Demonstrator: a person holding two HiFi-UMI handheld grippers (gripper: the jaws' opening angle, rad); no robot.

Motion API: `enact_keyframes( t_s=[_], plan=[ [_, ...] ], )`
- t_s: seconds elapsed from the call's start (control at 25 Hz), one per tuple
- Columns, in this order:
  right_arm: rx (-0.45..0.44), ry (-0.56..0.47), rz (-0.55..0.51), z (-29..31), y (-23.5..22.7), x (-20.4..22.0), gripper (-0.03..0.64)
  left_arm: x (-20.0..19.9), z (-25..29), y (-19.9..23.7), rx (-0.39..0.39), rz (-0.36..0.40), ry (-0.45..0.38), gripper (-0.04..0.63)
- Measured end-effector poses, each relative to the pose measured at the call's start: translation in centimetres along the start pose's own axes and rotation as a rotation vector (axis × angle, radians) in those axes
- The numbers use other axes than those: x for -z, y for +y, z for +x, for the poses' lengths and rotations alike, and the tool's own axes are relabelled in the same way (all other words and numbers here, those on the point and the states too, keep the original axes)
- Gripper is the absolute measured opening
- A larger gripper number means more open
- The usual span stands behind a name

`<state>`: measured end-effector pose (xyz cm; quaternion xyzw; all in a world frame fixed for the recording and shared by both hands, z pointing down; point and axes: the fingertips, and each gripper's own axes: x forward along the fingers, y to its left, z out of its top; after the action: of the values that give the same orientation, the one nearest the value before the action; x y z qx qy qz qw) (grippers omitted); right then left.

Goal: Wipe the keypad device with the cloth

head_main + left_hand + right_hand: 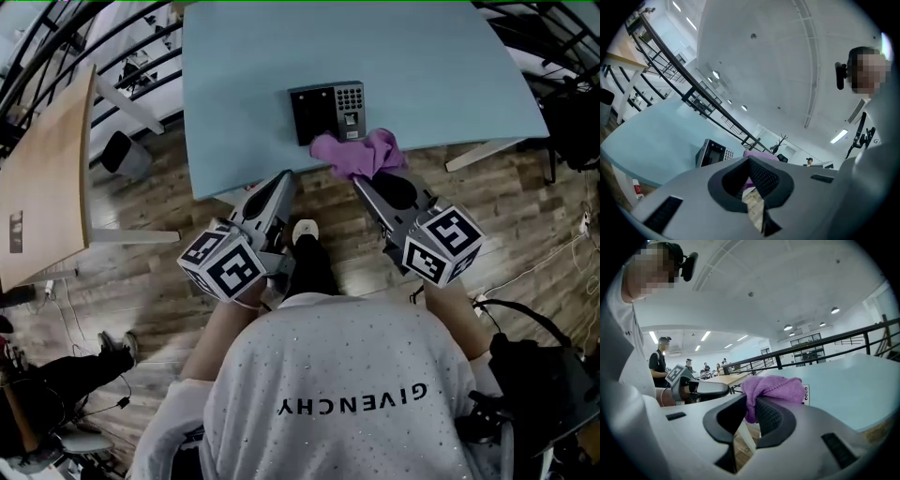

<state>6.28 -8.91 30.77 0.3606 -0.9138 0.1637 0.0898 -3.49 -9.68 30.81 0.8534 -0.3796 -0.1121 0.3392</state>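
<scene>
At the table [244,103] edge, right gripper [364,185] clamps cloth [356,153].

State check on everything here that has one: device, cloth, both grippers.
keypad device: resting on the table, screen dark
cloth: bunched, pinched by the right gripper, beside the keypad device
right gripper: fingers shut on the cloth
left gripper: fingers together, nothing between them

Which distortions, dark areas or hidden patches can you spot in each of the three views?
Head view: evenly lit, sharp, but the table edges bow. Left gripper view: fisheye circle with black corners, curved railing, mosaic patch at upper right. Right gripper view: same black corners, mosaic patch upper left; the cloth looks sharp close up.
</scene>
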Motion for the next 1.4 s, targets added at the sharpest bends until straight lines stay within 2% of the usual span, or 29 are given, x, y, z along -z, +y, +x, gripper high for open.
enact_keyframes(
  t_s=[0.16, 0.36, 0.48, 0.68, 0.8, 1.08, 1.4],
  plan=[
    [-0.009, -0.005, 0.048, 3.6, -3.1, -0.5, 0.057, -0.2, 3.6, 2.8, -0.011, 0.011, 0.056, 0.002],
    [-0.002, -0.025, -0.022, 8.4, -6.0, -1.5, 0.058, -1.6, 7.1, 5.8, -0.054, 0.122, -0.001, 0.002],
    [-0.028, -0.034, -0.055, 11.3, -6.3, -1.3, 0.058, -1.2, 8.1, 7.3, -0.069, 0.149, 0.001, 0.002],
    [-0.036, -0.043, -0.149, 15.7, -6.7, -0.9, 0.061, 0.0, 9.5, 10.1, -0.077, 0.124, 0.026, 0.002],
    [-0.012, -0.047, -0.163, 16.8, -7.4, -0.7, 0.063, 1.1, 9.7, 10.5, -0.088, 0.090, 0.033, 0.002],
    [0.086, -0.120, -0.043, 16.0, -11.1, -1.5, 0.063, 3.5, 10.0, 10.8, -0.086, 0.038, 0.069, 0.002],
    [0.233, -0.155, -0.037, 12.3, -15.8, -1.5, 0.058, 4.4, 11.2, 10.9, -0.084, 0.034, 0.089, 0.002]
  ],
)
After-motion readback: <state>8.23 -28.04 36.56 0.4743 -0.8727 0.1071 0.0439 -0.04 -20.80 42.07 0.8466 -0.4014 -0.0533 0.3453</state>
